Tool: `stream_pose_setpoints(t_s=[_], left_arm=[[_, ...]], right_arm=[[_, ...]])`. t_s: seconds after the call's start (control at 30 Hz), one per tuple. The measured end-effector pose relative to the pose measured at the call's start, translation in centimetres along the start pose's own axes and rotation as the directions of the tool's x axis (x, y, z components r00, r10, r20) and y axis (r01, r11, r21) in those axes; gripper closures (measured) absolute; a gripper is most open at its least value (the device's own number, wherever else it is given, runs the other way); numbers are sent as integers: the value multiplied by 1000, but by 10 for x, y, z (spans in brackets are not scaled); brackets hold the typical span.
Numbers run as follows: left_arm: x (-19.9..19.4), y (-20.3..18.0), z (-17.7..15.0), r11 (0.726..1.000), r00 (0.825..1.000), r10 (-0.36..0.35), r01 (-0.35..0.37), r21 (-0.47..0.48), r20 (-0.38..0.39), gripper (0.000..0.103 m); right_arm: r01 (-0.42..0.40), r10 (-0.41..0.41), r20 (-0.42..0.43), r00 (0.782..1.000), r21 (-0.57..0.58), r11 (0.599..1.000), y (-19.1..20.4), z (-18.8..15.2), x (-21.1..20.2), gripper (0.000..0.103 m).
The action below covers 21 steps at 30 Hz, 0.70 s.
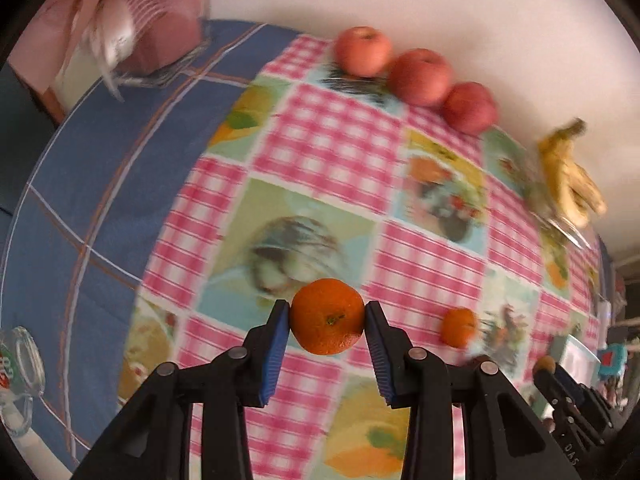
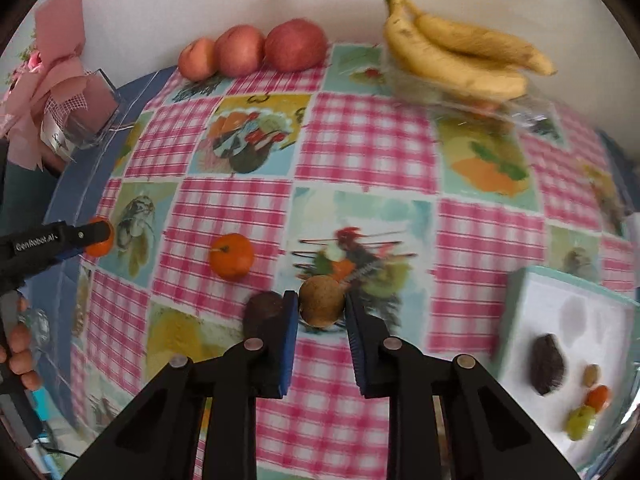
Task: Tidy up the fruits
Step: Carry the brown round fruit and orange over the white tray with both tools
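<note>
My left gripper (image 1: 327, 318) is shut on an orange tangerine (image 1: 327, 315), held above the pink checked tablecloth (image 1: 332, 140). A second tangerine (image 1: 459, 327) lies on the cloth to its right. In the right wrist view my right gripper (image 2: 322, 306) is shut on a brown kiwi (image 2: 322, 300), lifted off the cloth. A darker kiwi (image 2: 263, 312) lies just left of its left finger. The loose tangerine (image 2: 231, 256) sits further left, and the left gripper (image 2: 94, 236) with its tangerine shows at the left edge.
Three red apples (image 1: 418, 76) line the far edge by the wall, with a bunch of bananas (image 2: 460, 48) on a clear tray to their right. A white box (image 2: 568, 344) holding small fruit-like pieces stands at the right. A pink-wrapped clear container (image 2: 76, 120) stands far left.
</note>
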<state>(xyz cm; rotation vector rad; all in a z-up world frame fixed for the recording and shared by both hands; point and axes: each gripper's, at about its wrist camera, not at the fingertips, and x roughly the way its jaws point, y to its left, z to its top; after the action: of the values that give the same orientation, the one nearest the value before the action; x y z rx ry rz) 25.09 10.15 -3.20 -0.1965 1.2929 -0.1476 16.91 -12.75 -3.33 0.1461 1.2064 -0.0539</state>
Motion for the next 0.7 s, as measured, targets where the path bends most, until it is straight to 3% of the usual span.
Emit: stream_pose_setpoints(t_s=[0.3,0.7], left_arm=[[-21,-84,-42,991,994,-92,87,98,53,62],[-24,-151,-90,985,981,-157,147,96,114,62]], right_arm=[[18,-23,109,994,45,999,-33,-33,-40,78],[-2,-32,219,975,154,988,-94,-63,-68,78]])
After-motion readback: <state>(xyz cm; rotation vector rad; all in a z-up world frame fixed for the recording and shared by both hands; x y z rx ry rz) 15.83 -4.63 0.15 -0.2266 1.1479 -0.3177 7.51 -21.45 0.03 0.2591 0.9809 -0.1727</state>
